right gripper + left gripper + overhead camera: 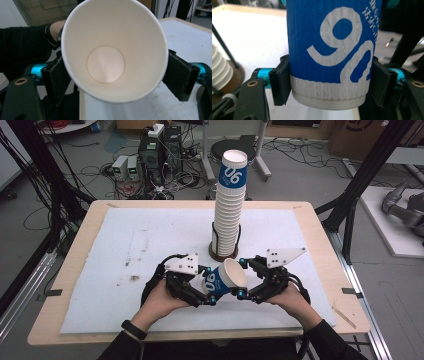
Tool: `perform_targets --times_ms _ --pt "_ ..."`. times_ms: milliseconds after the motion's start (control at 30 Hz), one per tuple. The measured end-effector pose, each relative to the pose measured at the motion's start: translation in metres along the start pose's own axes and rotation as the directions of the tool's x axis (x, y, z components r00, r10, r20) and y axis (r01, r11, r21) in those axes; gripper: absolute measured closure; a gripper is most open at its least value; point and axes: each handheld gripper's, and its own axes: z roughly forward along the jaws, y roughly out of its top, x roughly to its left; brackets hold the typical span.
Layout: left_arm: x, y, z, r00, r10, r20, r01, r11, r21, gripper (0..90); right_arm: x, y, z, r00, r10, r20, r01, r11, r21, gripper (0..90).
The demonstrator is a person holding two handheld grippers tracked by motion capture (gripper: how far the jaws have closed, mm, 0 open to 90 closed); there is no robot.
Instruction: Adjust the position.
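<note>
A single blue-and-white paper cup (225,279) marked 06 lies tilted above the front middle of the white mat (125,245), its mouth toward the right. My left gripper (210,286) is shut on the cup's base end; in the left gripper view both pads (280,82) press the ribbed wall (329,50). My right gripper (241,278) stands at the cup's mouth. In the right gripper view the open mouth (112,57) sits between its pads (178,75), which flank the rim without squeezing it.
A tall stack of the same cups (230,205) stands in a dark wire holder (223,254) just behind the grippers, also at the left edge of the left gripper view (219,67). The wooden table edge (200,335) runs close below the hands.
</note>
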Motion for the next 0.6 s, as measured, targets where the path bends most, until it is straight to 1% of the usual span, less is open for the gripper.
perform_targets --times_ms 67,133,200,267,333,367,400,433,533,567,600 --pt "0.0021 -0.0010 -0.0027 0.9998 -0.020 0.003 0.020 0.9989 -0.042 29.8 -0.0004 0.0008 -0.0019 0.9999 0.010 -0.011 -0.010 1.000 -0.023 17.3" --pt "0.0035 -0.0015 -0.0052 0.9995 -0.030 0.011 0.031 0.9968 -0.074 29.8 0.0000 0.0016 -0.0033 0.9997 0.019 -0.017 -0.020 0.999 -0.045 17.3" --pt "0.0035 -0.0013 -0.0063 0.9995 -0.029 0.011 0.030 0.9954 -0.091 29.8 -0.0002 0.0020 -0.0036 0.9994 0.027 -0.021 -0.028 0.997 -0.067 17.3" --pt "0.0027 -0.0009 -0.0059 0.9993 -0.030 0.021 0.032 0.9933 -0.111 29.8 0.0007 0.0024 -0.0026 0.9984 0.045 -0.035 -0.048 0.995 -0.088 17.3" --pt "0.0017 -0.0007 -0.0042 0.9994 -0.025 0.024 0.028 0.9931 -0.114 29.8 0.0013 0.0026 -0.0013 0.9972 0.055 -0.051 -0.061 0.992 -0.114 17.3" --pt "0.0017 -0.0008 -0.0038 0.9994 -0.023 0.026 0.026 0.9930 -0.115 29.8 0.0017 0.0027 -0.0007 0.9959 0.068 -0.059 -0.075 0.989 -0.127 17.3" --pt "0.0016 -0.0013 -0.0031 0.9992 -0.029 0.029 0.032 0.9923 -0.120 29.8 0.0015 0.0027 -0.0004 0.9951 0.075 -0.065 -0.083 0.987 -0.135 17.3" --pt "0.0019 -0.0019 -0.0027 0.9988 -0.036 0.033 0.040 0.9914 -0.124 29.8 0.0012 0.0026 -0.0001 0.9927 0.092 -0.078 -0.103 0.984 -0.144 17.3" --pt "0.0024 -0.0029 -0.0015 0.9985 -0.042 0.035 0.046 0.9910 -0.126 29.8 -0.0011 0.0009 0.0005 0.9890 0.115 -0.093 -0.129 0.980 -0.155 17.3" --pt "0.0020 -0.0030 -0.0005 0.9982 -0.044 0.040 0.049 0.9906 -0.128 29.8 -0.0012 0.0004 0.0009 0.9891 0.118 -0.088 -0.130 0.980 -0.152 17.3" --pt "0.0018 -0.0027 0.0001 0.9984 -0.038 0.042 0.043 0.9913 -0.124 29.8 -0.0015 0.0002 0.0016 0.9894 0.117 -0.086 -0.129 0.981 -0.148 17.3"
